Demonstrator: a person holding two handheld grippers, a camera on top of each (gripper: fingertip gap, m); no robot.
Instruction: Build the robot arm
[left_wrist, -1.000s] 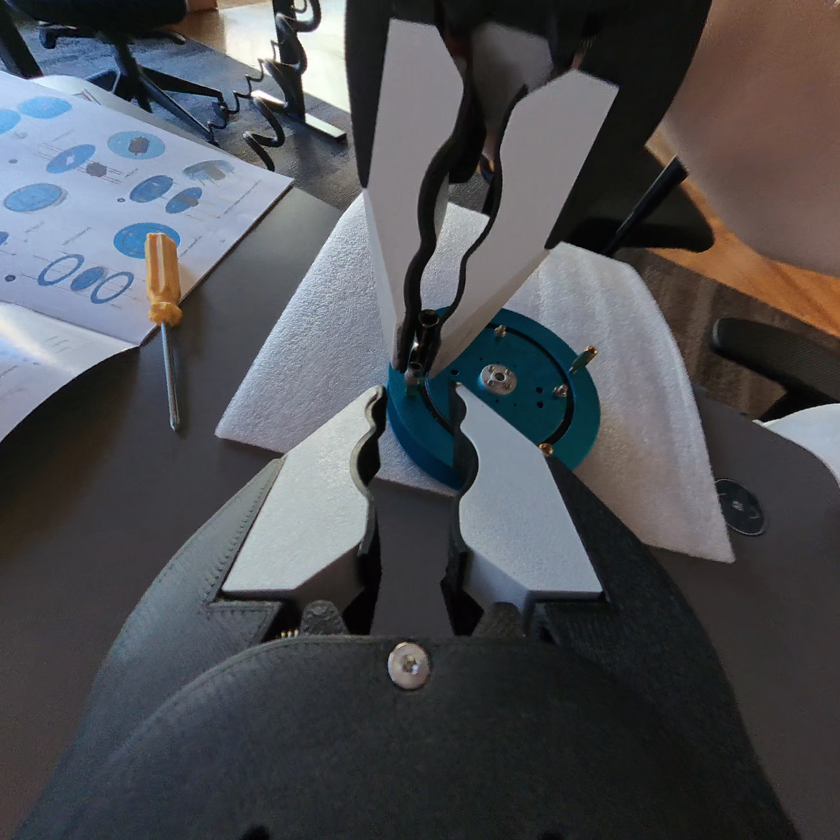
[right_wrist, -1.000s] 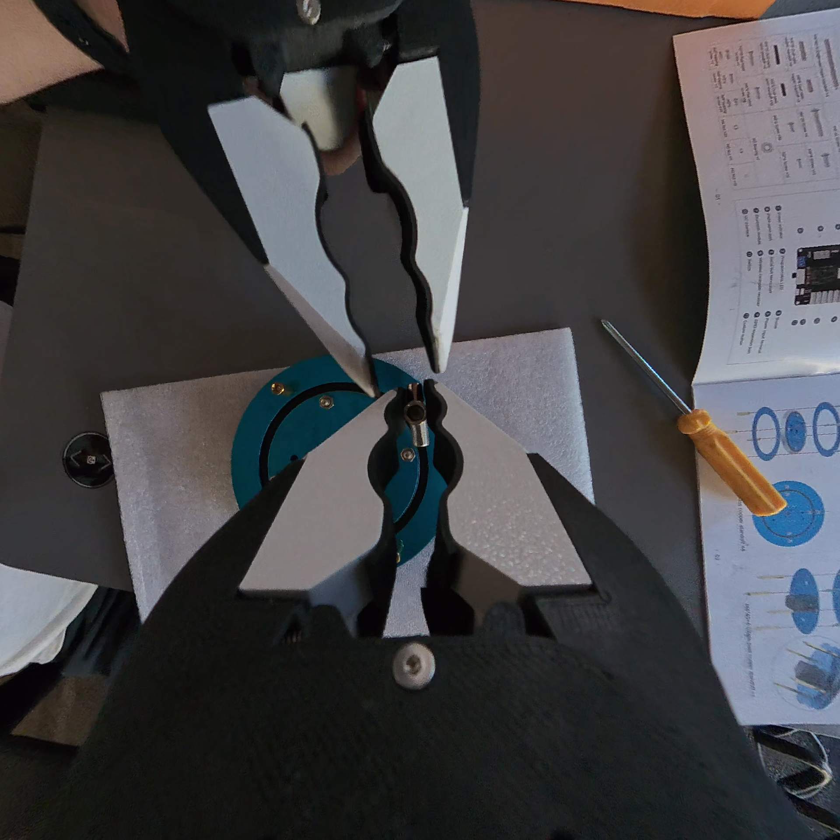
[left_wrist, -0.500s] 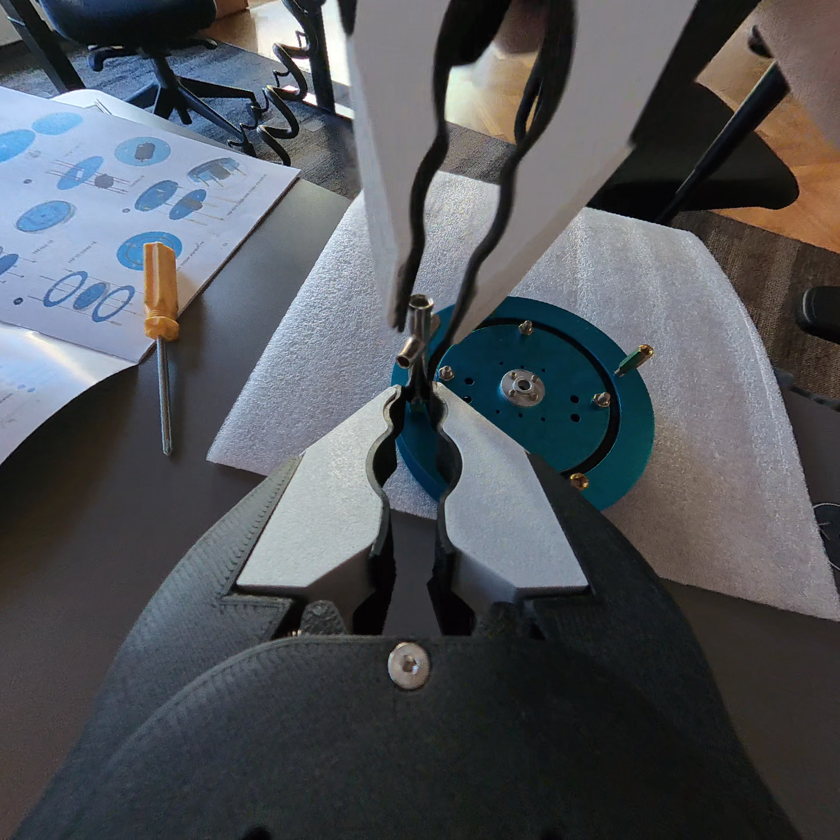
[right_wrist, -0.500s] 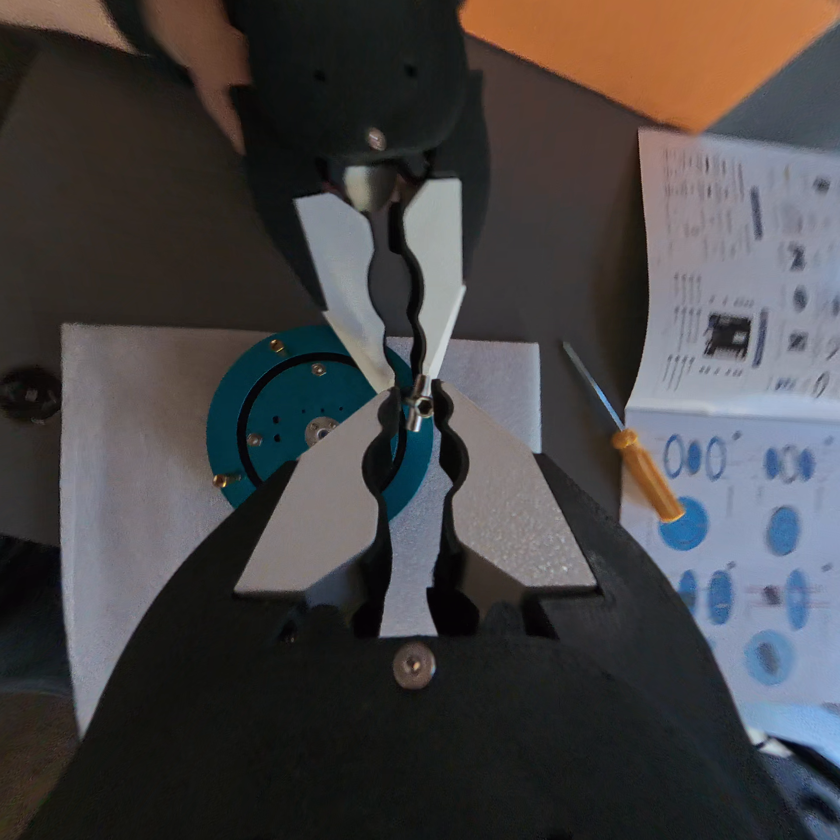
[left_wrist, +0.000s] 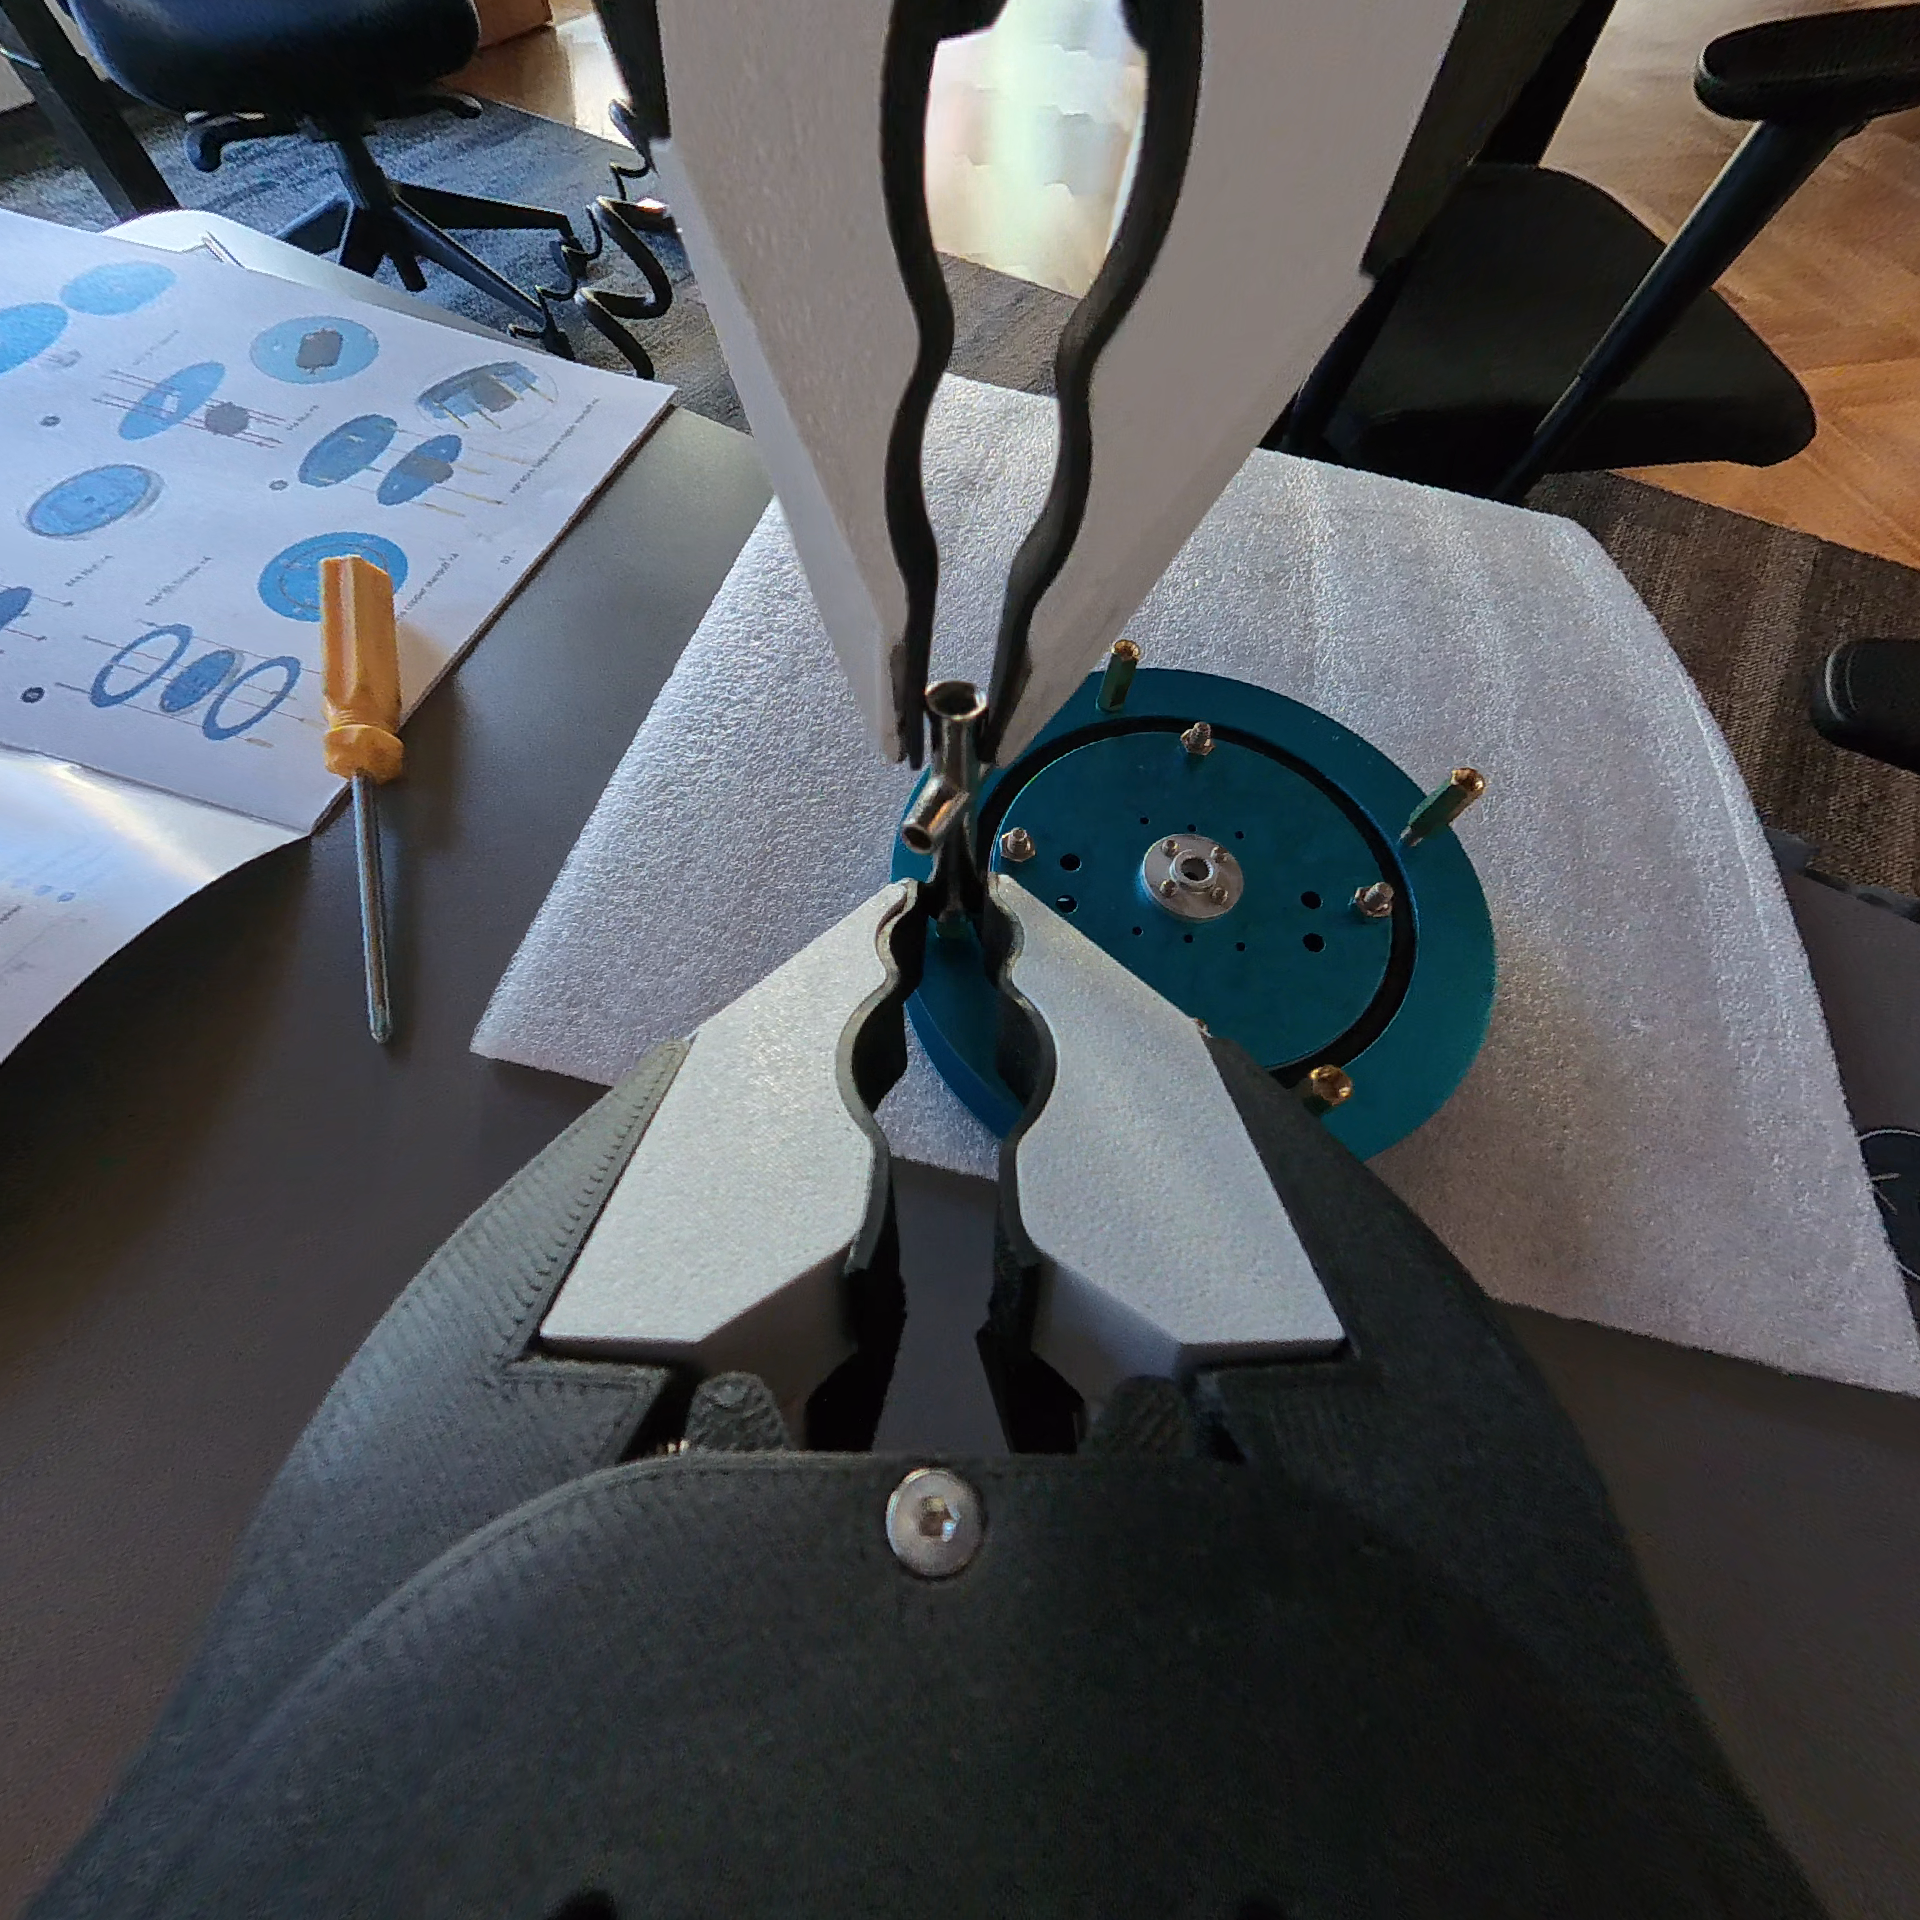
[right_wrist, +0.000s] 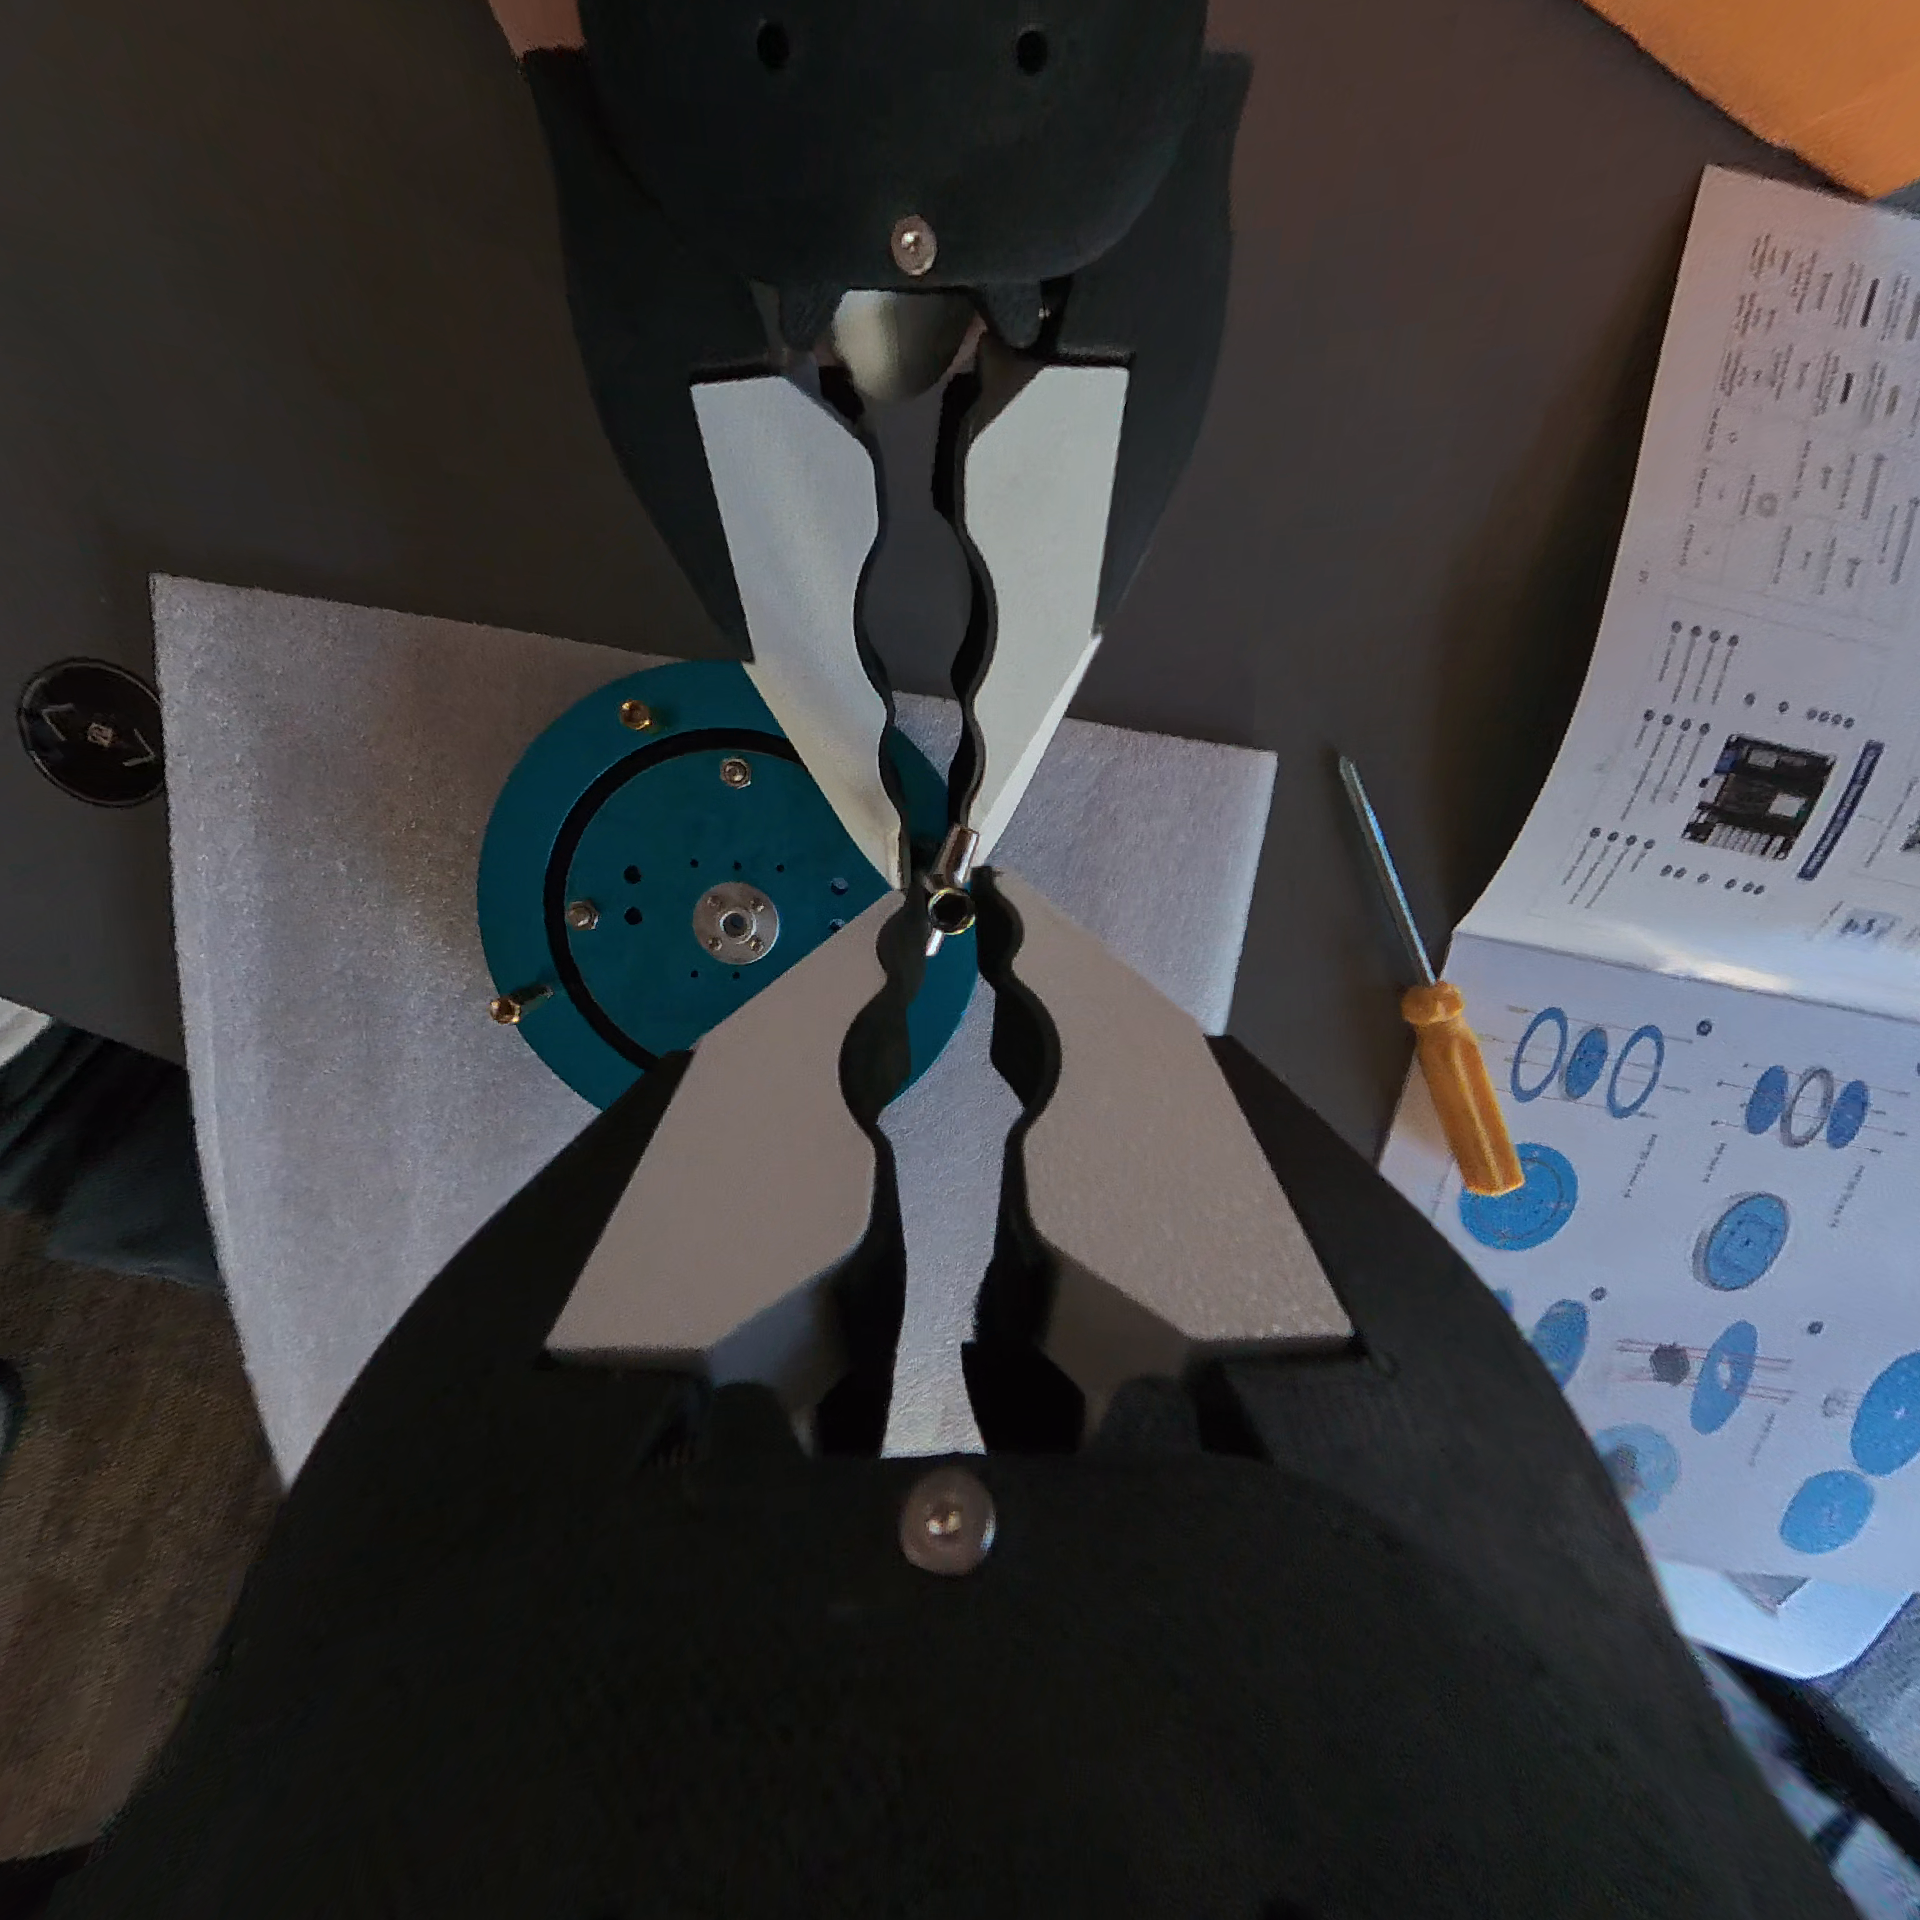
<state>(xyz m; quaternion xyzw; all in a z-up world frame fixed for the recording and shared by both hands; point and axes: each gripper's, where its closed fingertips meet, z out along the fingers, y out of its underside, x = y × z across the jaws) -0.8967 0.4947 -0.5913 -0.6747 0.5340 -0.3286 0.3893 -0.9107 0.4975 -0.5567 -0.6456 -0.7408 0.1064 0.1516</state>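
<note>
At centre frame in both wrist views, a small silver cross-shaped socket wrench (left_wrist: 948, 774) stands over the near rim of a blue round plate (left_wrist: 1226, 914). The right gripper (right_wrist: 951, 883) comes down from the top of the left wrist view, jaws clamped on the wrench's upper barrel. The left gripper (left_wrist: 951, 894) reaches in from the bottom of that view, jaws drawn nearly together on the wrench's lower stem, just above the plate edge; whether they actually press the stem I cannot tell. A side barrel of the wrench points toward the left of the frame.

The plate lies on a white foam sheet (left_wrist: 1507, 644) on the dark worktop (left_wrist: 208, 1195). Brass standoffs (left_wrist: 1439, 805) rise from the plate's outer ring, one leaning outward at the right. Small nuts and a silver hub (left_wrist: 1193, 871) sit on the inner disc.

At the left of the left wrist view, a screwdriver with a yellow handle (left_wrist: 353, 665) lies partly on an open printed instruction sheet (left_wrist: 208, 436), its shaft on the worktop. An office chair (left_wrist: 312, 62) stands at upper left beyond the worktop edge.
</note>
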